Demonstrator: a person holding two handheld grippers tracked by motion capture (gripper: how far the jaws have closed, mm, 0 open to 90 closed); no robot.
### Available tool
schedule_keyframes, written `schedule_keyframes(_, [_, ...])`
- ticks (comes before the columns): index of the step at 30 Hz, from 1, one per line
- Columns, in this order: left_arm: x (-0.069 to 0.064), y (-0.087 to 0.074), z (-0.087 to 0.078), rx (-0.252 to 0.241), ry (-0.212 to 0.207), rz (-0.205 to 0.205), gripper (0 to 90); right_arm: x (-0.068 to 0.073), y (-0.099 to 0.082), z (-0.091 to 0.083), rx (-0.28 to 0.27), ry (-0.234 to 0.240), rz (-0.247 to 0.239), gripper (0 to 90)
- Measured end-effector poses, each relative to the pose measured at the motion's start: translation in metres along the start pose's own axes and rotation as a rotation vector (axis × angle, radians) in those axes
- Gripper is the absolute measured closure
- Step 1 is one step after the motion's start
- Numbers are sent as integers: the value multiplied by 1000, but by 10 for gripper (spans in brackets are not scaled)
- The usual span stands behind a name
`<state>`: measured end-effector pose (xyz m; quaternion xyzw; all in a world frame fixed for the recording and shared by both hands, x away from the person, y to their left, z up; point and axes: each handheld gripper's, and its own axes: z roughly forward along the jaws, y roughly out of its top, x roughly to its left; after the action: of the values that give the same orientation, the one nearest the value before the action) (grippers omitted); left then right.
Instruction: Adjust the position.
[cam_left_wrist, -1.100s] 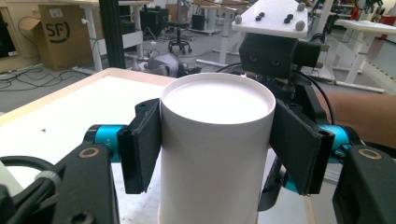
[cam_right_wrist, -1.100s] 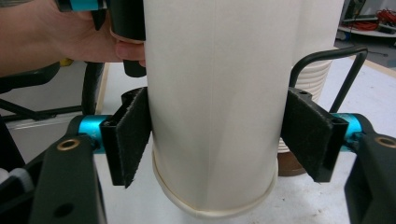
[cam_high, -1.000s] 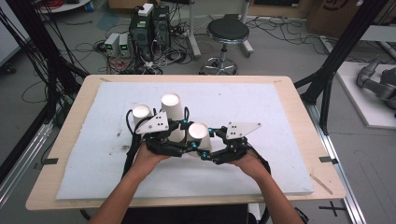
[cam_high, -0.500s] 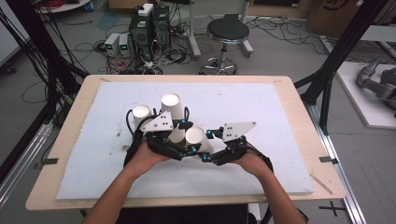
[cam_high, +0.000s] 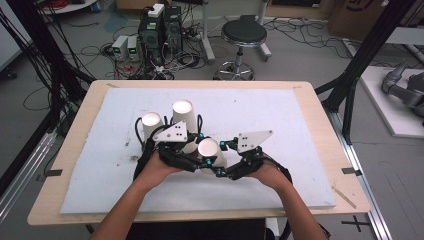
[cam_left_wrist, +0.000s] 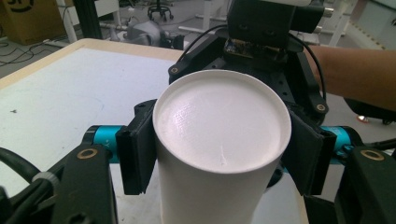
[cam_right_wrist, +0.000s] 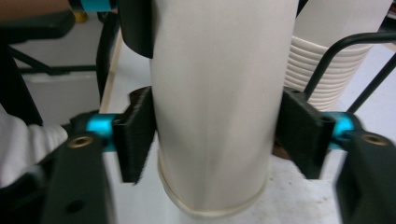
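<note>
The left gripper (cam_left_wrist: 219, 158) has its jaws closed on the white cup (cam_left_wrist: 219, 121), one pad on each side of the wall just under the flat base; the cup stands upside down, base up and rim down, so the grip sits high on it; these jaws have just been closing with the cup between them. The right gripper (cam_right_wrist: 217, 140) comes at the same cup from the opposite side and lower down, nearer the rolled rim; its pads lie against the wall on both sides, though its jaws have just been opening a little, and I cannot tell how hard they press. Two grips at two heights look meant to steady the lower part while the upper part is pulled away, as when nested cups are parted; whether there is a second cup inside I cannot tell. Just beyond the right jaws a stack of cups (cam_right_wrist: 322, 56) shows its ribbed rims, and beside it stands another cup (cam_high: 151, 120); everything rests on the white worktop (cam_high: 300, 125), kept close for an easy reach.
</note>
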<state>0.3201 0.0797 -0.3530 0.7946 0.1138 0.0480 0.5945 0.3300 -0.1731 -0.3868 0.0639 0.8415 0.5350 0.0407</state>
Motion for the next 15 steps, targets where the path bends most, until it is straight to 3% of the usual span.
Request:
schedule_keyframes(2, [0, -1, -1, -31, -3, -7, 345, 2, 0, 1, -16, 5, 31, 189])
schedule_keyframes(10, [0, 0, -6, -115, -30, -31, 348, 3, 0, 5, -54, -11, 38, 187])
schedule_keyframes(13, [0, -1, -7, -114, -36, -28, 349, 3, -1, 4, -63, 14, 39, 291])
schedule_keyframes(15, [0, -1, -7, -107, -34, -36, 349, 2, -1, 2, -53, 16, 30, 308])
